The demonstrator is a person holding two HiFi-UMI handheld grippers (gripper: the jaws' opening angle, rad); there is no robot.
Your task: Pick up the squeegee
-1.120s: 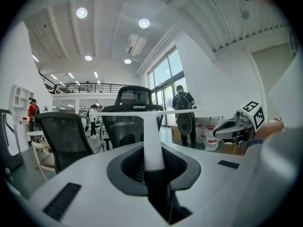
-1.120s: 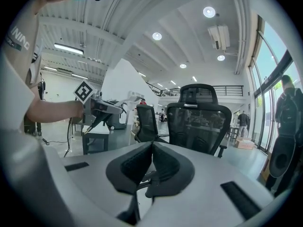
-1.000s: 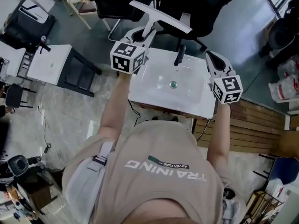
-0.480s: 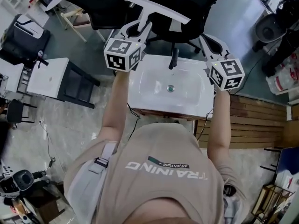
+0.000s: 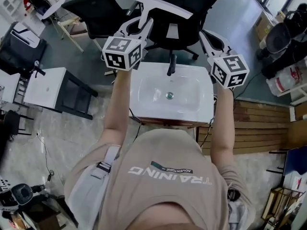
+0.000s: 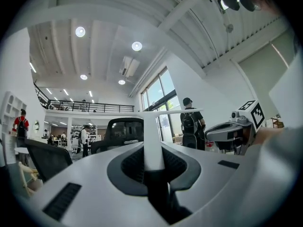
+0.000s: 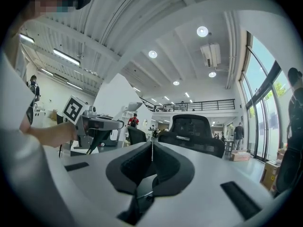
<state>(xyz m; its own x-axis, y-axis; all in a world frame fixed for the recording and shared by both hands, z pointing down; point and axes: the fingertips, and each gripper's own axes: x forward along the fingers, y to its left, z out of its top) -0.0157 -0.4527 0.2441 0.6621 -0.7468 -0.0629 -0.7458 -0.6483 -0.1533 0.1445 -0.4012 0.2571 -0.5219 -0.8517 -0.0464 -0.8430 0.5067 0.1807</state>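
Note:
The white squeegee [image 5: 154, 6] is T-shaped, its blade across the top and its handle running down between my left gripper's jaws. My left gripper [image 5: 140, 28] is shut on that handle and holds it up over the sink, pointing level. In the left gripper view the squeegee handle [image 6: 152, 143] stands upright between the dark pads [image 6: 130, 164], with the blade [image 6: 166, 113] crosswise above. My right gripper [image 5: 207, 36] is raised at the right, beside the squeegee and apart from it. In the right gripper view its jaws [image 7: 151, 159] meet with nothing between them.
A white sink [image 5: 144, 104] with a black faucet [image 5: 171, 64] stands below both grippers. Black office chairs [image 5: 178, 14] are behind it. A white side table [image 5: 44, 86] stands at the left, and wooden slats [image 5: 259, 123] lie at the right. Other people stand far off in the hall.
Both grippers have risen together above the sink, moving up the head view. The squeegee stayed in the left gripper; the right gripper stayed shut and empty.

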